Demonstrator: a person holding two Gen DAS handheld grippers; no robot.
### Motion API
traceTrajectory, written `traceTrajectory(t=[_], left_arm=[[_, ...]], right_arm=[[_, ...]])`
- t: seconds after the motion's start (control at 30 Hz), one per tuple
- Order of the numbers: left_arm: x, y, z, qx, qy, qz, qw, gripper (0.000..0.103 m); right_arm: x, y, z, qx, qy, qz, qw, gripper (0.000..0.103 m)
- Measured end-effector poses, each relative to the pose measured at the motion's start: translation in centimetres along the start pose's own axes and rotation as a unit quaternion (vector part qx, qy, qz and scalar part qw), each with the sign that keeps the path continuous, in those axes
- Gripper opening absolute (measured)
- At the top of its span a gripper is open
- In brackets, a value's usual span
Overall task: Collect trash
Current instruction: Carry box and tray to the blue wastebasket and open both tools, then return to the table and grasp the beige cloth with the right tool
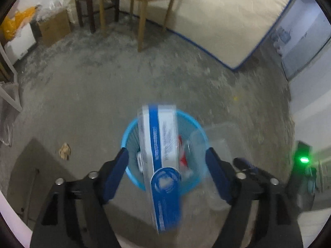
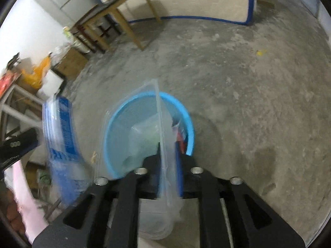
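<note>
A light blue waste basket [image 1: 132,132] stands on the concrete floor, holding a red and white scrap and other trash. My left gripper [image 1: 166,153] is open above it. A blue and white packet [image 1: 163,155] is blurred between its fingers, not gripped, over the basket. In the right wrist view the basket [image 2: 115,124] is below my right gripper [image 2: 167,155], which is shut on a clear plastic bag [image 2: 165,134]. The blue and white packet [image 2: 62,144] shows blurred at the left there.
A crumpled brown paper scrap [image 1: 65,150] lies on the floor left of the basket. A wooden chair [image 1: 140,0], a cardboard box [image 1: 54,28] and a mattress [image 1: 227,20] stand at the back. A small yellow scrap [image 2: 260,52] lies on the floor.
</note>
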State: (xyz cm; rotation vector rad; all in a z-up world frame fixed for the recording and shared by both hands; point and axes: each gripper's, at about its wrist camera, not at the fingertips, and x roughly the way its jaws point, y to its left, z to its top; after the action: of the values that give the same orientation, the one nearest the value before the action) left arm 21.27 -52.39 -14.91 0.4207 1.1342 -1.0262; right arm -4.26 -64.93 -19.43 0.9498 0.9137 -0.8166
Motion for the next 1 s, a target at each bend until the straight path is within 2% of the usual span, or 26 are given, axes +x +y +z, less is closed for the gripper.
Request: traceTrajectory(t=[0.03,0.23,0.6,0.7,0.8,1.0], left_arm=[[-0.2,0.2,0.0,-0.003,-0.006,0.000,1.0000,0.076],[-2.4,1.5,-0.9,-0.014,-0.020,-0.017,0.9996,0.077],[-10.0,2.1,-3.6,-0.009,-0.073,-0.026,0.9970,0.079],[-12.6,2.1,-5.1,-0.005,-0.084,-0.029,0.9960,0.079],[-15.8,1.8,-7.8,0.008,-0.101,-0.032,0.9943,0.082],[-22.1,2.6,-15.5,0.030,-0.142,-0.026,0.9890,0.085]], right_arm=[[0.6,-0.1,0.1,0.003,0.002,-0.007,1.000,0.035],[2.9,-1.0,-0.5,0.014,0.019,-0.021,1.000,0.035],[0.2,-1.4,-2.1,0.004,0.007,-0.008,1.000,0.037],[-1.5,-1.2,-2.8,-0.005,0.001,0.010,1.000,0.040],[-4.5,-0.4,-4.0,-0.026,-0.013,0.046,0.999,0.049],[-10.2,3.1,-6.2,-0.088,-0.014,0.122,0.989,0.053]])
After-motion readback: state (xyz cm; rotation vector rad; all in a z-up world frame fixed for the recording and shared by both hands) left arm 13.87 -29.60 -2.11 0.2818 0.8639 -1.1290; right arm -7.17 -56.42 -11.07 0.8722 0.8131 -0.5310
